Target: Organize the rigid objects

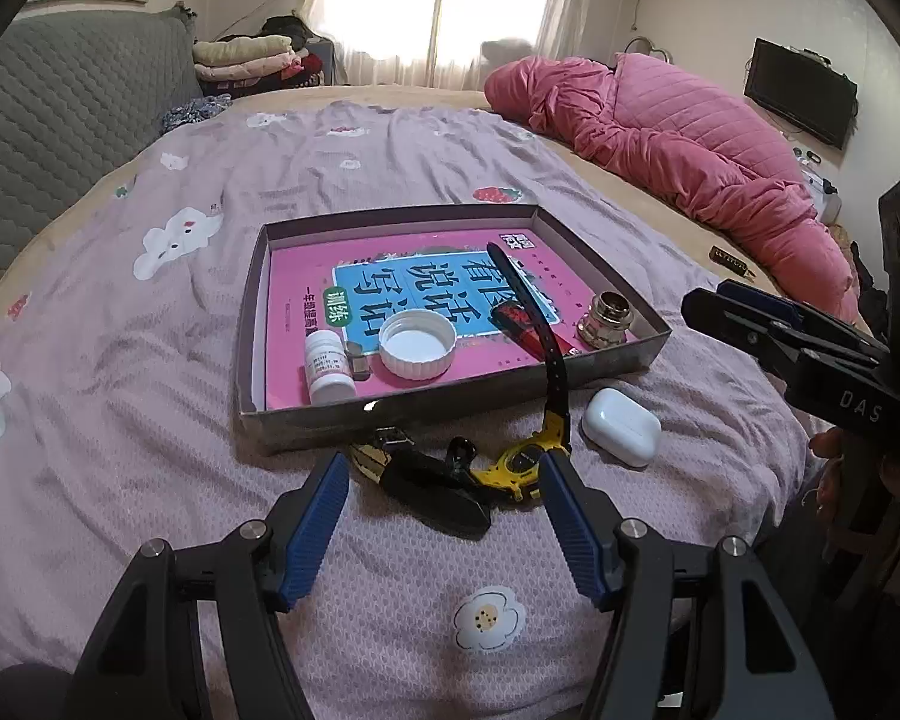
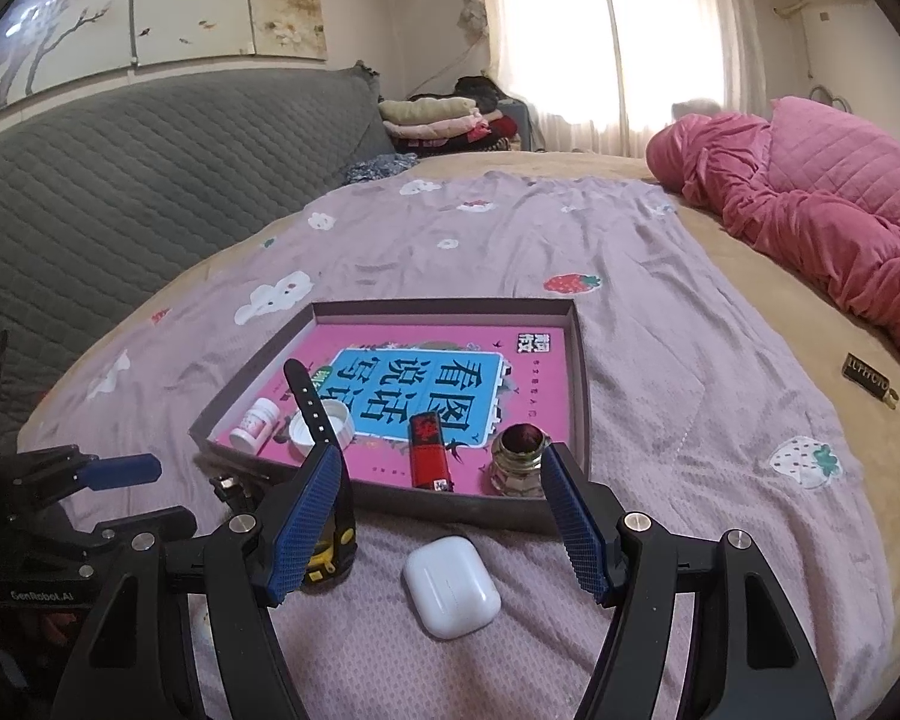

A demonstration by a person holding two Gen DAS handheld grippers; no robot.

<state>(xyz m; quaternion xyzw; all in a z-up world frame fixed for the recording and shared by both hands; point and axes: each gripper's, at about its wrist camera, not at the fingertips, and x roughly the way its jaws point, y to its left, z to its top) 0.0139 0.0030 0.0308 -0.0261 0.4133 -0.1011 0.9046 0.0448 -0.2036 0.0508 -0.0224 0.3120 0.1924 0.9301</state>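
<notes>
Both grippers, left [image 1: 444,474] and right [image 2: 441,468], wide, empty. Watch [image 1: 525,459], earbud case [image 2: 452,585] just outside tray [image 1: 306,420] front wall.

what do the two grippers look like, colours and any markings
Both match: the left gripper and right gripper have black angular frames with silver round bolts and blue cross-hatched finger pads. White lettering shows: "DAS" on the right one's body, "GenRobot.AI" on the left one's. No cables visible.

White earbud case [image 2: 452,585] lies beside tray [image 2: 384,492]; watch [image 1: 525,456] draped over rim.
</notes>
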